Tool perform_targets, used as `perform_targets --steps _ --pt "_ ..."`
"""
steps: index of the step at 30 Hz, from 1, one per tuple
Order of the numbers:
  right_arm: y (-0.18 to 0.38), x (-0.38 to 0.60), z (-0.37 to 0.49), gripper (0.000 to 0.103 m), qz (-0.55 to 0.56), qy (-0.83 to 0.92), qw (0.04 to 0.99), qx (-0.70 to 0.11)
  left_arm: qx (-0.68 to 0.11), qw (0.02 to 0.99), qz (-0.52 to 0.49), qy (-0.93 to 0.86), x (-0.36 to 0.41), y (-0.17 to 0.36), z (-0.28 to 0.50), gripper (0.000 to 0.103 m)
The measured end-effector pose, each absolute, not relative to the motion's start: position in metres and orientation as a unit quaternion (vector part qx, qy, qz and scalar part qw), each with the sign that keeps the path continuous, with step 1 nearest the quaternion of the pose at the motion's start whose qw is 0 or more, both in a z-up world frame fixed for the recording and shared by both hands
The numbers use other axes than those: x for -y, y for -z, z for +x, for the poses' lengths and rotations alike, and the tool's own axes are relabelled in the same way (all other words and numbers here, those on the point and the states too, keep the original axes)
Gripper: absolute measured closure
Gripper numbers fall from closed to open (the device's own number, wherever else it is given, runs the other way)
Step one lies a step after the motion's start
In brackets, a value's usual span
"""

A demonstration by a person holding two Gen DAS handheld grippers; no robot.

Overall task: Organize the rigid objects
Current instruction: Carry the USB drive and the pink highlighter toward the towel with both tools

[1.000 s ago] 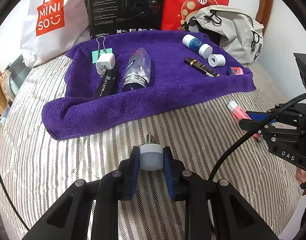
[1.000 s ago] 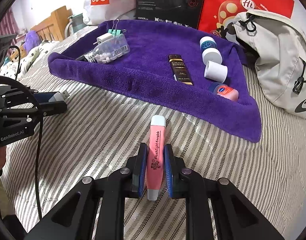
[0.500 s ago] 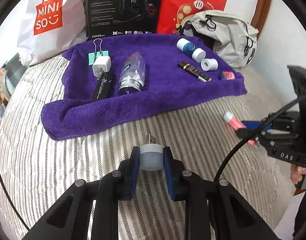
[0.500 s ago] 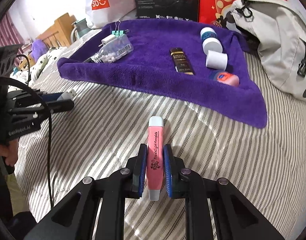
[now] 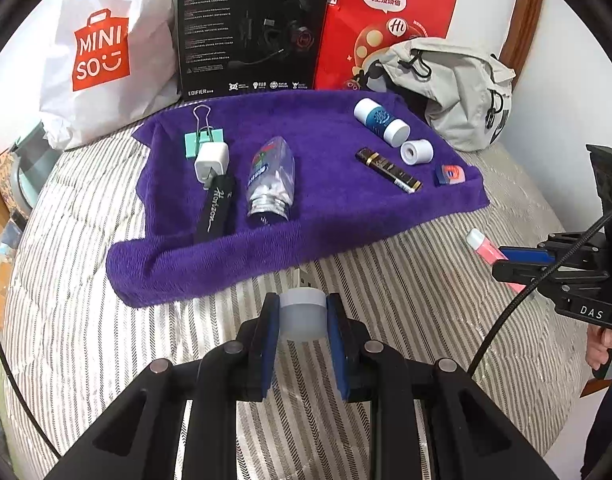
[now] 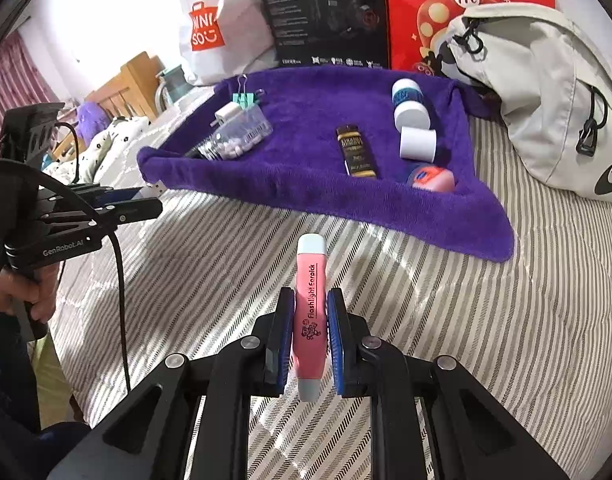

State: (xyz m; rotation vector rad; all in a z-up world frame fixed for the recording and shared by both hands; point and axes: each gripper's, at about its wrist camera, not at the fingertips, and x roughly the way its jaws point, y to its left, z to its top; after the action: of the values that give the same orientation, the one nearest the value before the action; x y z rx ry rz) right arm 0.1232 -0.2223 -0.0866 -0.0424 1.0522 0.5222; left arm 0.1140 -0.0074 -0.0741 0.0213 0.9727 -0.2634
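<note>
My left gripper [image 5: 302,302] is shut on a small grey USB stick [image 5: 302,320] whose metal plug points forward, just short of the front edge of the purple towel [image 5: 325,152]. My right gripper [image 6: 310,296] is shut on a pink earpick pen [image 6: 311,268] with pale caps, held over the striped bedding before the towel [image 6: 306,120]. On the towel lie a green binder clip [image 5: 204,140], a white charger [image 5: 212,160], a black strap-like item [image 5: 218,208], a clear pill bottle [image 5: 272,180], a white-and-blue tube [image 5: 379,120], a white cap [image 5: 417,152], a black-and-gold stick [image 5: 387,170] and a small blue-and-orange tin [image 5: 449,174].
A white shopping bag [image 5: 106,56], a black box [image 5: 254,28] and a red bag [image 5: 385,20] stand behind the towel. A grey backpack [image 6: 545,92] lies at its right. The right gripper with the pen [image 5: 485,248] shows at the left view's right edge. A hand [image 6: 22,296] grips the left tool.
Both grippers keep their hold. The left view has drifted so the towel sits lower in frame. The right gripper has turned a little, with the towel's right corner shifting in view.
</note>
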Motion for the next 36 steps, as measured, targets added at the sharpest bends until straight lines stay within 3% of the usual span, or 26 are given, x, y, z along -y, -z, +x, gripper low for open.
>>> perform_targets --steps 16,27,36 --pt "0.059 0.184 0.205 0.086 -0.031 -0.270 0.839 -0.472 -0.455 0.884 -0.003 0.105 -0.025 0.065 0.131 0.080" --pt "0.114 0.141 0.261 0.086 -0.090 -0.247 0.813 -0.519 -0.454 0.886 -0.017 0.095 -0.051 0.064 0.139 0.080" --pt "0.117 0.152 0.259 0.086 -0.105 -0.228 0.819 -0.515 -0.455 0.885 -0.018 0.101 -0.052 0.067 0.140 0.080"
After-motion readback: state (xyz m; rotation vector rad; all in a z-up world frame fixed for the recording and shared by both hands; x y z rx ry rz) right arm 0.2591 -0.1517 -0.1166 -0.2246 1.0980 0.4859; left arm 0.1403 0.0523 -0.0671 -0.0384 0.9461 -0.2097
